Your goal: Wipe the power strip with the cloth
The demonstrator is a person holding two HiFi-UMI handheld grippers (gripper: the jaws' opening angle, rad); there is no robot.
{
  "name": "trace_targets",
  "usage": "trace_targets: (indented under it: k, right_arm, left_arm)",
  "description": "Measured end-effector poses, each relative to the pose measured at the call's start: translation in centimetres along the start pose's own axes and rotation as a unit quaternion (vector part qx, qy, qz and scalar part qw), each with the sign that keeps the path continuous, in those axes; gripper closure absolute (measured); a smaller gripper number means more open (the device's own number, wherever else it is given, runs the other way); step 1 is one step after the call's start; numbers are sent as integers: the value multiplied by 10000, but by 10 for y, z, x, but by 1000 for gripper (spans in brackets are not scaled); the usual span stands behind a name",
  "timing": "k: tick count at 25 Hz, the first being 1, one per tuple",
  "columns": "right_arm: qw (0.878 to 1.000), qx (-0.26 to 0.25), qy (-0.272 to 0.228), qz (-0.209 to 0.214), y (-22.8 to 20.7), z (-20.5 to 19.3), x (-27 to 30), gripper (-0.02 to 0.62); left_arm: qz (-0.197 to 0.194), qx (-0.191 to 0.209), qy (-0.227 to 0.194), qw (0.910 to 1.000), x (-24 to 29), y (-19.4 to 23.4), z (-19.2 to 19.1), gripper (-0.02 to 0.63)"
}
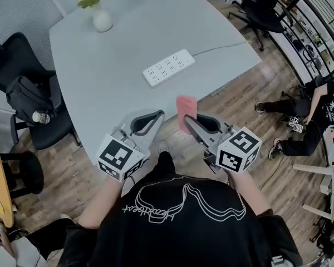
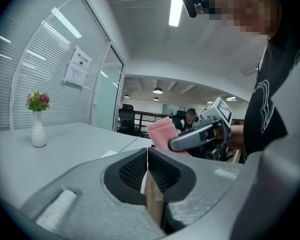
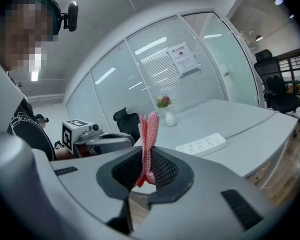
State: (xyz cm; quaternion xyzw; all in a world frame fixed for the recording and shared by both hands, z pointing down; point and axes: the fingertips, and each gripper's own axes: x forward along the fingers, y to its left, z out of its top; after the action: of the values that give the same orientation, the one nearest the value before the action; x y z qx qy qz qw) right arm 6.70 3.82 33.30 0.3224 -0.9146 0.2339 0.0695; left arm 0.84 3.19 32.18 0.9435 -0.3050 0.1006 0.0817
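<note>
A white power strip [image 1: 168, 67] lies on the grey table [image 1: 128, 38], its cord running off to the right. My right gripper [image 1: 187, 119] is shut on a pink cloth [image 1: 185, 109], which stands upright between the jaws [image 3: 150, 129] over the table's near edge, short of the strip [image 3: 201, 144]. My left gripper [image 1: 158, 114] hovers just to the left of it, jaws pressed together with nothing between them [image 2: 146, 156]. In the left gripper view the cloth [image 2: 162, 132] shows beside the right gripper's fingers [image 2: 190, 138].
A white vase with flowers [image 1: 102, 20] stands at the table's far left. A black chair [image 1: 28, 99] with a bottle [image 1: 40, 117] is left of the table. A person [image 1: 317, 115] sits on the wooden floor at right. Another office chair [image 1: 264, 7] is at the back right.
</note>
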Motion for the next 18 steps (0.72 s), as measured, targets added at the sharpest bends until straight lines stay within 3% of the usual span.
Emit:
trace_targets:
  k: [4,9,18]
  right_arm:
    - [9999,17,42,136,-28,21,35,549]
    - [9987,-152,420,265,-55,34,79,549]
    - [9923,81,1125,514,-87,27,144,549]
  left_arm:
    - [156,111,204,9996,19,45,2,592]
    - [379,-163,189,9990,33,100,7,592]
    - [772,-514,218,9954,35,168,-7,592]
